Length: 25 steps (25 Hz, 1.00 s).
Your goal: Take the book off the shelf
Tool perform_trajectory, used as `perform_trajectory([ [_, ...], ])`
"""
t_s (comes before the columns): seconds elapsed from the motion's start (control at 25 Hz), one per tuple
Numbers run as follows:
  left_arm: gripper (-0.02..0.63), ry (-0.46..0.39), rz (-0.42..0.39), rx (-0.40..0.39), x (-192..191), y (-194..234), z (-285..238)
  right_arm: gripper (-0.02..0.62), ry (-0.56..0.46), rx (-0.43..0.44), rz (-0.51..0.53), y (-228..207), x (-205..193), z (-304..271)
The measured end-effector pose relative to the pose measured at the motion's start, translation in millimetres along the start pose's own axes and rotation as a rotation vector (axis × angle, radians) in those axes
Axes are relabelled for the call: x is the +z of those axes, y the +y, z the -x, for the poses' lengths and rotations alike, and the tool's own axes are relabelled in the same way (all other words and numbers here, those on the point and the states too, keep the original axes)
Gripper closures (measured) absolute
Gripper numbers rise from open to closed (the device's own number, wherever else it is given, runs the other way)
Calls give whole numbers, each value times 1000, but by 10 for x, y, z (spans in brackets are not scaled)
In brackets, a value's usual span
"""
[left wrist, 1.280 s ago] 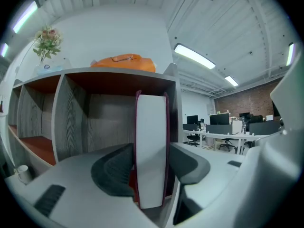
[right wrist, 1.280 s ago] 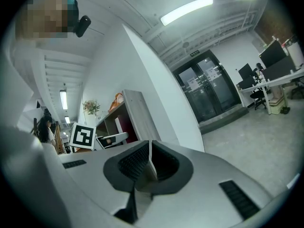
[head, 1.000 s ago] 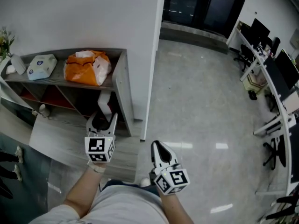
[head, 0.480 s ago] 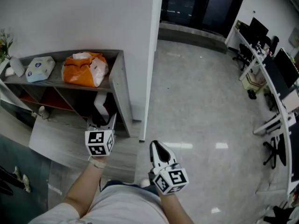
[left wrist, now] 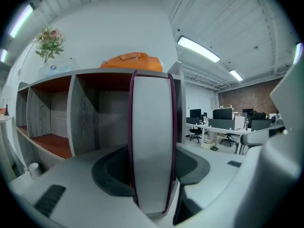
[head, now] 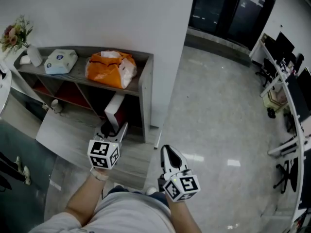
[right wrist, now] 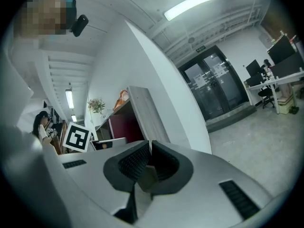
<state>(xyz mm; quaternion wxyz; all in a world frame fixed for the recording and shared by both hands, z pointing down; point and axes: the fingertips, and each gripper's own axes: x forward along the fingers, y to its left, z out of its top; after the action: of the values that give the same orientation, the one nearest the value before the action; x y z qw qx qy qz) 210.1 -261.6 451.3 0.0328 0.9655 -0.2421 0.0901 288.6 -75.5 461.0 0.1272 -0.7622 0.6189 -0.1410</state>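
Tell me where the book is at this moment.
In the head view, the book stands at the left, between the closing jaws of the left gripper, at the right end of the shelf, below the orange bag.

The left gripper (left wrist: pixel 152 165) closes its jaws on the upright book (left wrist: pixel 151 118) before the shelf (left wrist: pixel 71 110)

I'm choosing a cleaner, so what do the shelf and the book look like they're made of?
Shelf: probably laminated board, matt grey with printed-looking wood grain, reddish-brown inside the compartments.
Book: paper pages, a plain pale block edge between thin dark maroon covers; card or cloth cannot be told.
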Motion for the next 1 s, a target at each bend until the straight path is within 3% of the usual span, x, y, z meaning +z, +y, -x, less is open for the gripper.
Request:
perform_trajectory([
  [0.32,376,4,33,46,-83,416,773,568,63,163,5,651,-233,-523],
  [1.0,376,9,140,286,-422,1405,2146,568,203,494,48,2104,-788,-1140],
])
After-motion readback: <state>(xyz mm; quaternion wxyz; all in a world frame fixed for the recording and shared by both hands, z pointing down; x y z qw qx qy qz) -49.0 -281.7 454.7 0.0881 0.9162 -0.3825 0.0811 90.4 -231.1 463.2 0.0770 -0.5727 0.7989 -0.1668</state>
